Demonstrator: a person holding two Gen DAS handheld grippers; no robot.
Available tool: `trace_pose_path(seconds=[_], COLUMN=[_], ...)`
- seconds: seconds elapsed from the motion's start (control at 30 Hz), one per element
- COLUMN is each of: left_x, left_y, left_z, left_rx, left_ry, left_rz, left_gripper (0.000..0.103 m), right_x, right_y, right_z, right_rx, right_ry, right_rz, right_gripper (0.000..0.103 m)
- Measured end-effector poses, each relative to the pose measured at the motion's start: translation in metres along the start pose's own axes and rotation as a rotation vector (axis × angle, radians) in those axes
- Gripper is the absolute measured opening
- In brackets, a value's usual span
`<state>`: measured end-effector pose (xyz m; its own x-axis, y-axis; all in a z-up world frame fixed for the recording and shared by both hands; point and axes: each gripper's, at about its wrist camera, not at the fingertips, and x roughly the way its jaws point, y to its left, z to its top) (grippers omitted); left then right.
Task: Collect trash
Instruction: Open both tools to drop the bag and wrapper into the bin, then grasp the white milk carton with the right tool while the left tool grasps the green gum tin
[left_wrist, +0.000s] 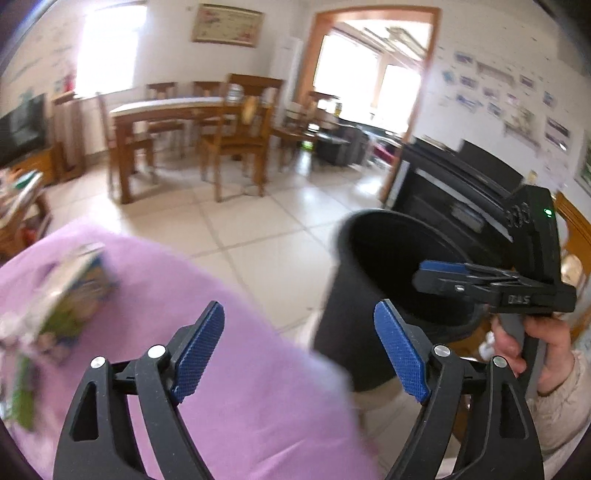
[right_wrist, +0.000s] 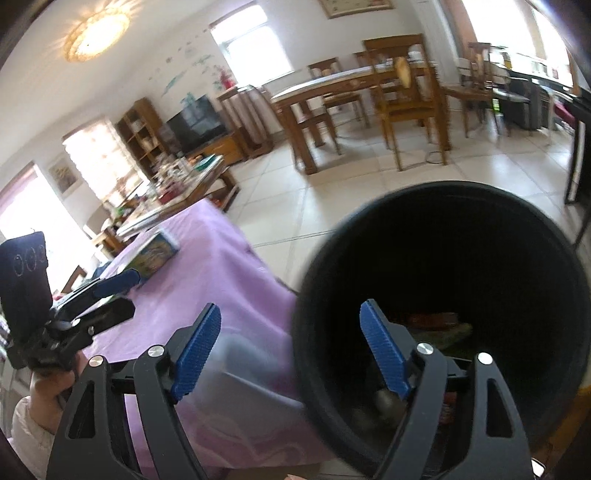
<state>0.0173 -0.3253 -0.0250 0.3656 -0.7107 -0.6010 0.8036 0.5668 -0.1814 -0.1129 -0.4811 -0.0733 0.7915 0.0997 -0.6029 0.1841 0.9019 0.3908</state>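
Note:
A tall black bin (left_wrist: 351, 332) stands on the floor at the corner of a table under a purple cloth (left_wrist: 240, 387). My left gripper (left_wrist: 299, 314) hangs open over the cloth with nothing between its fingers. My right gripper (right_wrist: 291, 314) is open too, one finger over the cloth (right_wrist: 207, 269) and the other over the bin's mouth (right_wrist: 461, 258). Wrappers (right_wrist: 436, 319) lie at the bottom of the bin. A colourful packet (left_wrist: 74, 295) rests on the cloth to the left. A blurred pale shape (right_wrist: 251, 369) shows beneath the right gripper; I cannot tell what it is.
A wooden dining table with chairs (left_wrist: 177, 110) stands across the tiled floor (left_wrist: 258, 229). A black piano (left_wrist: 461, 192) is behind the bin. A cluttered low table (right_wrist: 184, 181) and a television (right_wrist: 195, 122) are at the left. A hand (left_wrist: 517, 343) holds the right gripper's handle.

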Motion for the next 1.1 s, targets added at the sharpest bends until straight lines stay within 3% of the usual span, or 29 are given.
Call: trace_pose_path(seconds=[0.27,0.37,0.47,0.6,0.8,0.93,1.1], left_x=[-0.076,-0.090,-0.097,-0.091,-0.073,-0.063,-0.058], left_y=[0.122,0.158,0.184,0.207,0.225,0.223,0.212], left_z=[-0.031,-0.039,-0.044,-0.045,-0.047,-0.046,-0.047], left_rx=[-0.125,-0.163,-0.189,-0.202,-0.187,-0.159,-0.117], left_ry=[-0.027,-0.001,0.023,0.072,0.135,0.163,0.171], left_rz=[0.270,0.332,0.356,0.364,0.330,0.322,0.331], left_gripper=[0.082,0.082,0.078,0.059,0.050,0.032,0.032], right_x=[0.050,0.069,0.091,0.121,0.161,0.186,0.215], right_y=[0.084,0.123,0.157,0.191,0.215,0.221,0.221], right_z=[0.013,0.020,0.026,0.035,0.046,0.051,0.059], right_rx=[-0.079,-0.129,-0.160,-0.156,-0.106,-0.081,0.002], right_ry=[0.080,0.107,0.144,0.200,0.277,0.313,0.359], right_rz=[0.120,0.152,0.171,0.192,0.158,0.097,0.055], right_gripper=[0.087,0.087,0.087,0.087,0.087,0.087,0.087])
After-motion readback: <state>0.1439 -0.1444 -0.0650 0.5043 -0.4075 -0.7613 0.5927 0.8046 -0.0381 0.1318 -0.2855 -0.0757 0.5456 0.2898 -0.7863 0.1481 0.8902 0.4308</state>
